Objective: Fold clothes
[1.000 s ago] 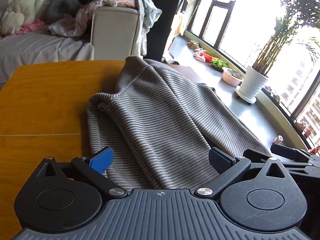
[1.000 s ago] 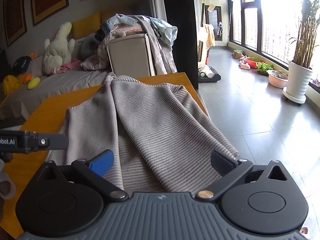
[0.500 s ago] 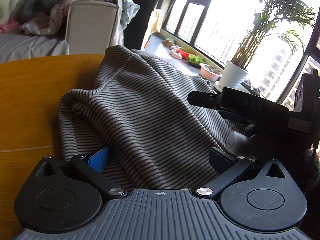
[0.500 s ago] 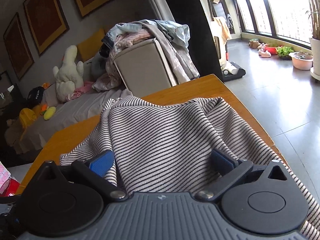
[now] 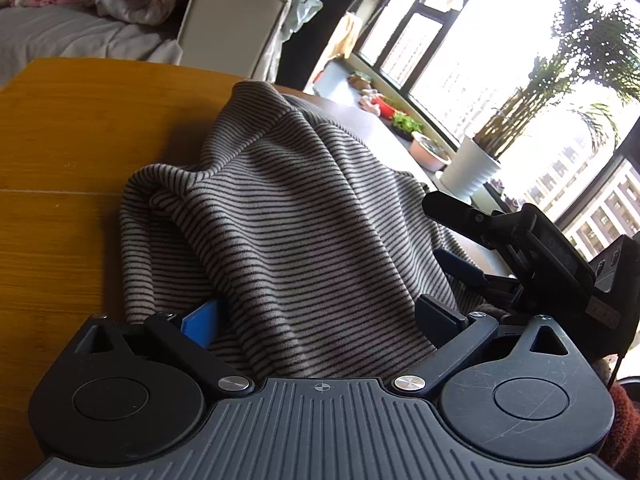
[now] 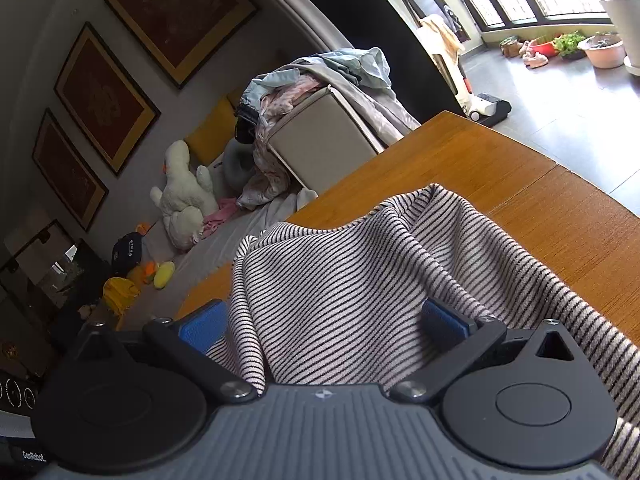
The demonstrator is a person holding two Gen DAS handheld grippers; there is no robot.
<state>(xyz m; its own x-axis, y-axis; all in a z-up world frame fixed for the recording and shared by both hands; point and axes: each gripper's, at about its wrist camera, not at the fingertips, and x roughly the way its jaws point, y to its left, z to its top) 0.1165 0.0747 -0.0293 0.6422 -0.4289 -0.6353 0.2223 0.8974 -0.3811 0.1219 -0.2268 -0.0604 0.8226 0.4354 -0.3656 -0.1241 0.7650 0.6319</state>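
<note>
A grey striped garment point(image 5: 288, 224) lies bunched on the wooden table point(image 5: 72, 140). My left gripper point(image 5: 316, 316) is open, and the near edge of the cloth lies between its blue pads point(image 5: 200, 322). My right gripper point(image 6: 324, 326) is open too, with the garment point(image 6: 360, 280) draped between its fingers and over its right side. The right gripper also shows at the right of the left wrist view point(image 5: 520, 248), close beside the left one at the cloth's near edge.
A sofa with a pile of clothes point(image 6: 320, 80) and a plush toy point(image 6: 184, 192) stands beyond the table point(image 6: 520, 184). A potted plant point(image 5: 472, 168) and bowls stand on the floor by the windows to the right.
Both grippers have moved forward into the garment's near edge, so cloth now lies between their open fingers. The right gripper has swung left and tilted. The garment has bunched up toward the far side.
</note>
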